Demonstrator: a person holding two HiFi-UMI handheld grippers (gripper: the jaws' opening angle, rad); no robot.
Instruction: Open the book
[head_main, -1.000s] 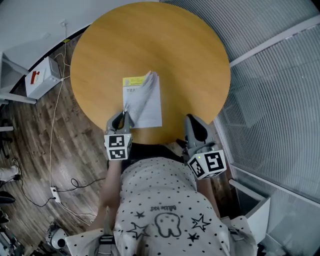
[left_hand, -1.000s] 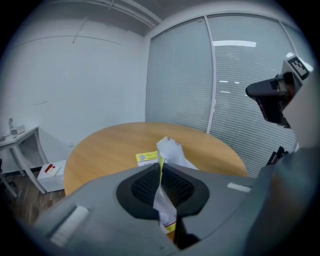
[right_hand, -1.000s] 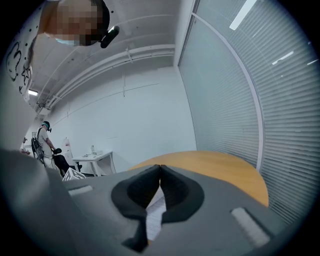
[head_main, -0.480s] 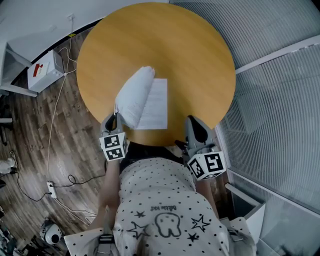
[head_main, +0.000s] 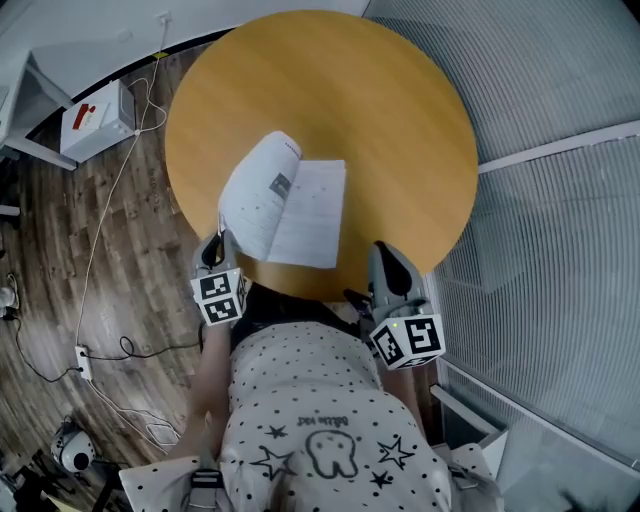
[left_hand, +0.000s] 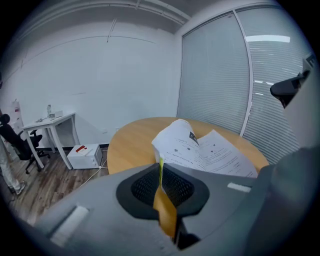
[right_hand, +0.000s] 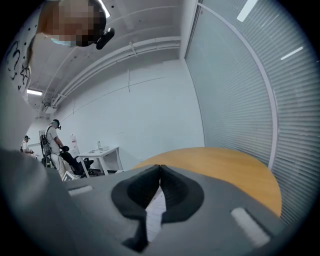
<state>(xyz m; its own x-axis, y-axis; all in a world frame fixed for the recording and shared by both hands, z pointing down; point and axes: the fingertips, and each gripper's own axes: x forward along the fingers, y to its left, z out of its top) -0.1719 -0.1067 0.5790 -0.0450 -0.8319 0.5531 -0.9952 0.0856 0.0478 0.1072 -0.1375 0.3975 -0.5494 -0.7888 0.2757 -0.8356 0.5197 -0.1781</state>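
Observation:
A thin book (head_main: 310, 212) lies near the front edge of the round wooden table (head_main: 380, 110), its white inner page showing. Its cover (head_main: 256, 195) stands lifted and curls over to the left. My left gripper (head_main: 222, 242) is shut on the cover's near corner. In the left gripper view the yellow cover edge (left_hand: 161, 172) runs pinched between the jaws of the left gripper (left_hand: 160, 165), with the printed pages (left_hand: 220, 152) beyond. My right gripper (head_main: 386, 256) hovers shut at the table's edge, right of the book and holding nothing; in its own view the right gripper (right_hand: 160, 169) faces across the table (right_hand: 225, 160).
A white box (head_main: 95, 115) with a red mark sits on the wood floor at the left, with cables (head_main: 100, 260) trailing from it. Slatted blinds (head_main: 560, 200) close the right side. A white desk (left_hand: 50, 120) and people (right_hand: 52, 140) are far off.
The cover has swung up and over to the left, baring the inner pages, and my left gripper has gone leftward with it. The right gripper has barely shifted.

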